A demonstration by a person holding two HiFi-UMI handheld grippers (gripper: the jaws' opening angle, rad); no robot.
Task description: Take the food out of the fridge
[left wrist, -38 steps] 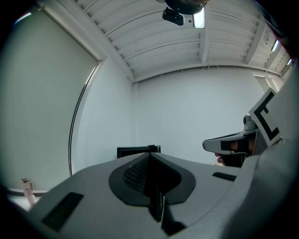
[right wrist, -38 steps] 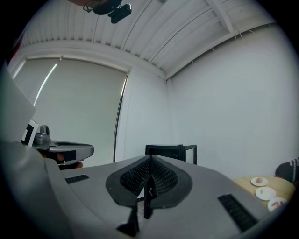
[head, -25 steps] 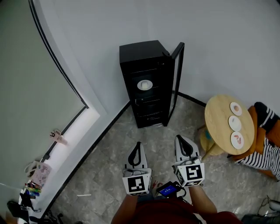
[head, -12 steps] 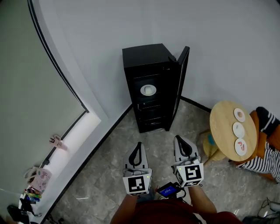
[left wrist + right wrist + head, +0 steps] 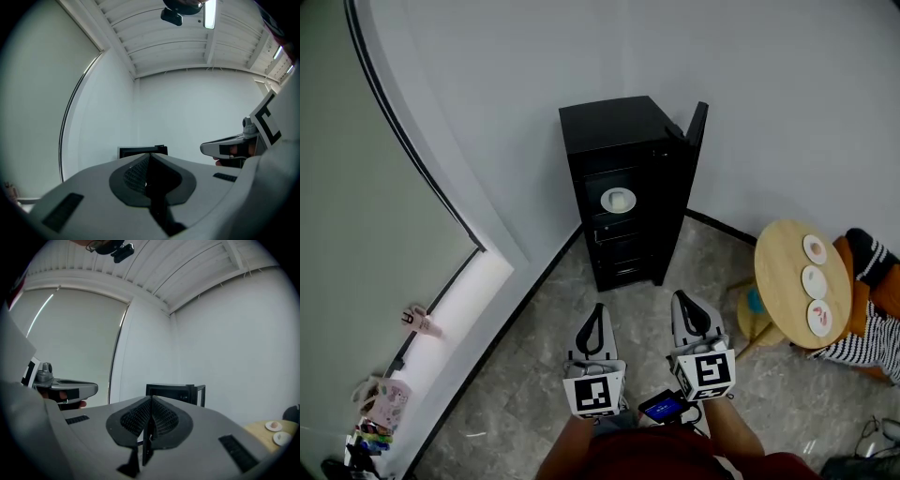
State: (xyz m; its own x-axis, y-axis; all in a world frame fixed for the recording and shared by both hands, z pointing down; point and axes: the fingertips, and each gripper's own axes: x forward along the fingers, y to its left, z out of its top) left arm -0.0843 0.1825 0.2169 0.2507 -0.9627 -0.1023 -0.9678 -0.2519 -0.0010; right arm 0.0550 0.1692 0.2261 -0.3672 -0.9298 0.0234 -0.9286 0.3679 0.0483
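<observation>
The left gripper point(image 5: 598, 309) is held well short of the tall black fridge point(image 5: 628, 141), its jaws pressed together on nothing. A white plate of food point(image 5: 618, 200) is seen on an upper shelf. The right gripper point(image 5: 679, 298) is likewise closed and empty. The fridge door point(image 5: 695, 127) stands open. Three small white plates point(image 5: 814, 281) are noted on the round wooden table point(image 5: 780, 272).

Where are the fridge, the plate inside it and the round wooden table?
fridge point(image 5: 609, 122): head view, on its black top face.
plate point(image 5: 606, 201): head view, on its left rim, on an upper shelf.
round wooden table point(image 5: 780, 272): head view, on the bare left part of the tabletop.
</observation>
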